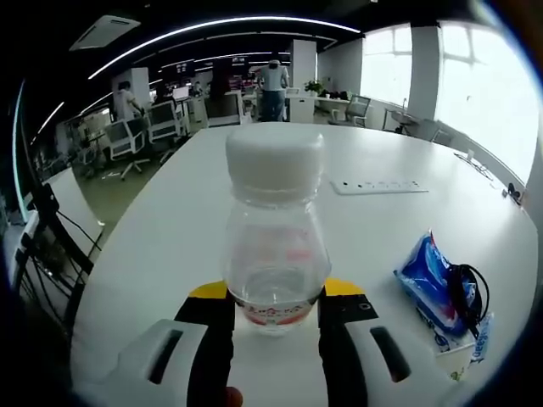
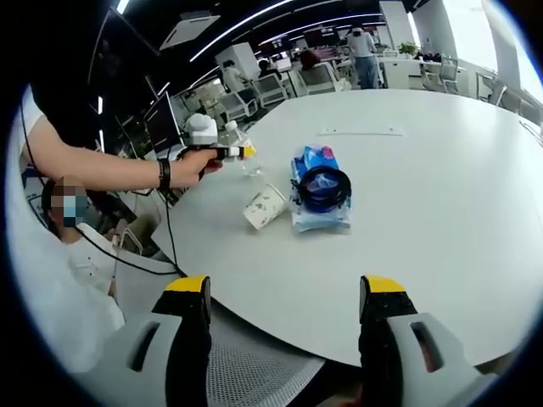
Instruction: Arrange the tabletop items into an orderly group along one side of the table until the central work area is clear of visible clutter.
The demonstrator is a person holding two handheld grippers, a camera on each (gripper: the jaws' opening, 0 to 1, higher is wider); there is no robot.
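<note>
Left claw (image 1: pixel 276 318): your two jaws sit against the lower body of the clear plastic bottle (image 1: pixel 276 246), one on each side, so you have it gripped near the base. The bottle stands upright on the white worktop (image 1: pixel 399 229), close to the near edge. It looks nearly empty, so judge it light and thin-walled; the sides will likely buckle if you squeeze hard, and the smooth plastic may slip. The ribbed lower band with the red-printed label is probably the firmest place to hold. Wide white cap on top, no visible liquid line.

Right claw (image 2: pixel 290 331): jaws spread wide, nothing between them, held off the worktop's near edge (image 2: pixel 280 292).

Beyond it, a white paper cup (image 2: pixel 264 206) lies tipped on its side, touching or just beside a blue soft packet (image 2: pixel 316 191). A coil of dark cable (image 2: pixel 323 186) rests on top of the packet. Both are soft and light; the cup would crush easily, so take it by the rim with care.

Further off, your left hand (image 2: pixel 197 164) holds the left claw at the bottle (image 2: pixel 240 140), by the worktop's left side.

Far across, a flat white power strip (image 1: pixel 379 186) lies alone. Office chairs and people stand beyond.
</note>
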